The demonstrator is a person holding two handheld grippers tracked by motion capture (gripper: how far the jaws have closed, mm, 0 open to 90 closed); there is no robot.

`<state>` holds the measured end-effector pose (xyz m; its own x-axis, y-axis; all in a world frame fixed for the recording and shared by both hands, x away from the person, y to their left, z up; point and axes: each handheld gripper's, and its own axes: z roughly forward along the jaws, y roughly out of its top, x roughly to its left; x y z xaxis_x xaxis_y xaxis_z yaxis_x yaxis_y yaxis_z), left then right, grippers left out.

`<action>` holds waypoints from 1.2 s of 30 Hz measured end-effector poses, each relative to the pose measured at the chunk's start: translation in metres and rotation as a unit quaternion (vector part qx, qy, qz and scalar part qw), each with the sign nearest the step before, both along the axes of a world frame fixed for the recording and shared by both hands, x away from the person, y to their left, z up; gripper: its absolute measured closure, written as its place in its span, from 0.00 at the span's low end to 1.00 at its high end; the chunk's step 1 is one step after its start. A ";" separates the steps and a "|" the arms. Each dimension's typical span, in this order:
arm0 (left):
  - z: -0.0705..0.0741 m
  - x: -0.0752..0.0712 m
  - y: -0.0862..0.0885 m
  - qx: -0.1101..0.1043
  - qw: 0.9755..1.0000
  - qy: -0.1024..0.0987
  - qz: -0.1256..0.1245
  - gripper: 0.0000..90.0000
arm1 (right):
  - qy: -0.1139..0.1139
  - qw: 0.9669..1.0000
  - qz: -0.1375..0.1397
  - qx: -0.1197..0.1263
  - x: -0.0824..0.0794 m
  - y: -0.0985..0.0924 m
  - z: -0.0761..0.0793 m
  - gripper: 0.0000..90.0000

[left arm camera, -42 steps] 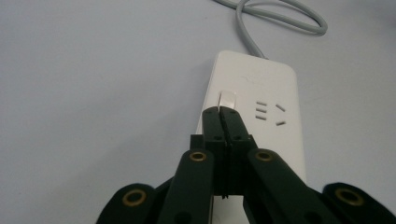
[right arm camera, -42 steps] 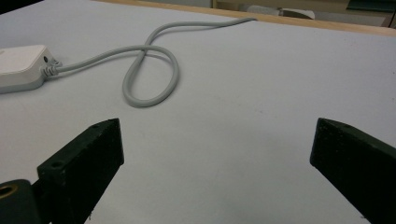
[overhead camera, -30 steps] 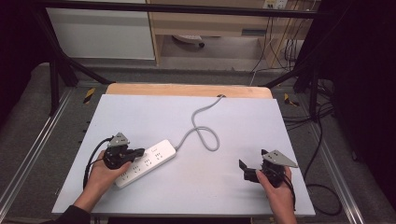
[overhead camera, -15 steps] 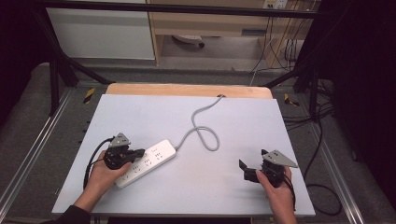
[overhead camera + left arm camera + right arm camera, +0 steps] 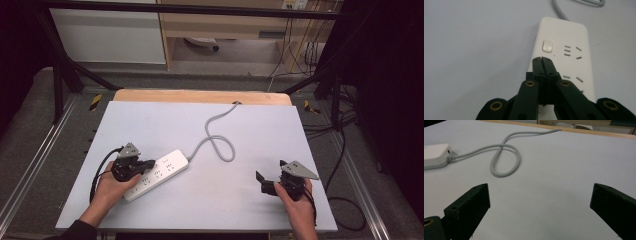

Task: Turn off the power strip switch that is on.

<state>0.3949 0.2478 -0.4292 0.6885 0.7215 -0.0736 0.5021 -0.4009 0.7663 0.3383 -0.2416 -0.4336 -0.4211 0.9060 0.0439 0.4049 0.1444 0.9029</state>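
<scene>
A white power strip [image 5: 159, 173] lies slantwise on the grey table top [image 5: 260, 130], left of the middle. Its grey cable [image 5: 220, 145] makes one loop and runs to the table's far edge. My left gripper [image 5: 149, 164] is shut, with nothing between its jaws. In the left gripper view its tips [image 5: 541, 59] hover over the power strip [image 5: 571, 45], just short of the white rocker switch [image 5: 547, 46]; I cannot tell whether they touch it. My right gripper [image 5: 263, 183] rests open near the front right. Its jaws [image 5: 541, 192] frame bare table, with the cable loop [image 5: 518, 160] and the strip's end [image 5: 435, 155] beyond.
A wooden strip [image 5: 200, 96] borders the table's far edge, where the cable drops off. Metal frame rails [image 5: 45, 150] run along both sides. Dark cables [image 5: 345, 200] hang off the right. Bare table lies between the two grippers.
</scene>
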 end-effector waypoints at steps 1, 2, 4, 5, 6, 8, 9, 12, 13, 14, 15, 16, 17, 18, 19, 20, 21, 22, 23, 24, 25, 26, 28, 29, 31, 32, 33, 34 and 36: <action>0.000 0.000 0.000 0.000 1.000 0.000 0.000 1.00 | 0.000 1.000 0.000 0.000 0.000 0.000 0.000 0.04; 0.000 0.000 0.000 -0.001 1.000 0.000 0.000 1.00 | 0.000 1.000 0.000 0.000 0.000 0.000 0.000 0.04; 0.000 0.000 0.000 -0.001 1.000 0.000 -0.001 1.00 | 0.001 1.000 0.000 -0.001 0.000 0.000 0.000 0.04; 0.000 0.001 -0.001 -0.002 1.000 0.001 0.000 1.00 | 0.001 1.000 0.000 -0.001 0.000 0.000 0.000 0.04; 0.000 0.001 -0.001 -0.002 1.000 0.002 0.000 1.00 | 0.001 1.000 0.000 -0.001 0.000 0.000 0.000 0.04; 0.000 0.001 -0.002 0.002 1.000 -0.001 -0.001 1.00 | 0.001 1.000 0.000 -0.001 0.000 0.000 0.000 0.04; 0.000 0.000 -0.002 0.004 1.000 -0.002 -0.002 1.00 | 0.001 1.000 0.000 -0.001 0.000 0.000 0.000 0.04; 0.000 0.000 -0.003 0.008 1.000 -0.004 -0.001 1.00 | 0.001 1.000 0.000 -0.001 0.000 0.000 0.000 0.04; 0.000 -0.001 -0.003 0.010 1.000 -0.006 -0.002 1.00 | 0.001 1.000 0.000 -0.001 0.000 0.000 0.000 0.04; 0.000 -0.001 -0.003 0.013 1.000 -0.007 -0.003 1.00 | 0.002 1.000 0.000 0.000 0.000 0.000 0.000 0.04; 0.000 -0.001 -0.003 0.014 1.000 -0.007 -0.003 1.00 | 0.001 1.000 0.000 -0.001 0.000 0.000 0.000 0.04; 0.000 -0.001 -0.003 0.014 1.000 -0.007 -0.002 1.00 | 0.001 1.000 0.001 -0.001 0.000 0.000 0.000 0.04; 0.001 -0.001 -0.003 0.016 1.000 -0.008 -0.002 1.00 | 0.001 1.000 0.000 -0.001 0.000 0.000 0.000 0.04; 0.001 -0.001 -0.004 0.017 1.000 -0.008 -0.002 1.00 | 0.001 1.000 0.000 -0.001 0.000 0.000 0.000 0.04; 0.001 -0.001 -0.004 0.017 1.000 -0.008 -0.002 1.00 | 0.002 1.000 0.000 -0.001 0.000 0.000 0.000 0.04; 0.001 -0.001 -0.004 0.017 1.000 -0.007 -0.001 1.00 | 0.002 1.000 0.000 -0.001 0.000 0.000 0.000 0.04; 0.001 -0.001 -0.004 0.018 1.000 -0.006 -0.001 1.00 | 0.002 1.000 0.000 -0.001 0.000 0.000 0.000 0.04; 0.001 -0.001 -0.004 0.020 1.000 -0.005 -0.001 1.00 | 0.001 1.000 0.001 -0.002 0.000 0.000 0.000 0.04; 0.001 -0.001 -0.004 0.020 1.000 -0.004 -0.001 1.00 | 0.002 1.000 0.001 -0.002 0.000 0.001 0.000 0.04; 0.002 -0.001 -0.004 0.021 1.000 -0.004 -0.001 1.00 | 0.002 1.000 0.001 -0.002 0.000 0.001 0.000 0.04; 0.002 -0.001 -0.004 0.020 1.000 -0.004 -0.001 1.00 | 0.002 1.000 0.001 -0.002 0.000 0.001 0.000 0.04; 0.001 -0.001 -0.004 0.019 1.000 -0.003 0.000 1.00 | 0.002 1.000 0.001 -0.002 0.000 0.001 0.000 0.04; 0.001 -0.001 -0.004 0.019 1.000 -0.002 0.000 1.00 | 0.002 1.000 0.001 -0.002 0.000 0.001 0.000 0.04; 0.001 -0.001 -0.004 0.018 1.000 -0.002 0.000 1.00 | 0.002 1.000 0.001 -0.002 0.000 0.000 0.000 0.04; 0.002 0.000 -0.004 0.018 1.000 0.000 0.002 1.00 | 0.002 1.000 0.001 -0.002 0.000 0.000 0.000 0.04; 0.002 0.000 -0.005 0.018 1.000 0.001 0.003 1.00 | 0.002 1.000 0.001 -0.002 0.000 0.000 0.000 0.04; 0.002 0.000 -0.004 0.017 1.000 0.003 0.002 1.00 | 0.002 1.000 0.001 -0.002 0.000 0.001 0.000 0.04; 0.001 0.001 -0.004 0.012 1.000 0.005 0.003 1.00 | 0.002 1.000 0.001 -0.002 0.000 0.001 0.000 0.03; 0.001 0.000 -0.004 0.010 1.000 0.004 0.003 1.00 | 0.001 1.000 0.001 -0.002 0.000 0.001 0.000 0.03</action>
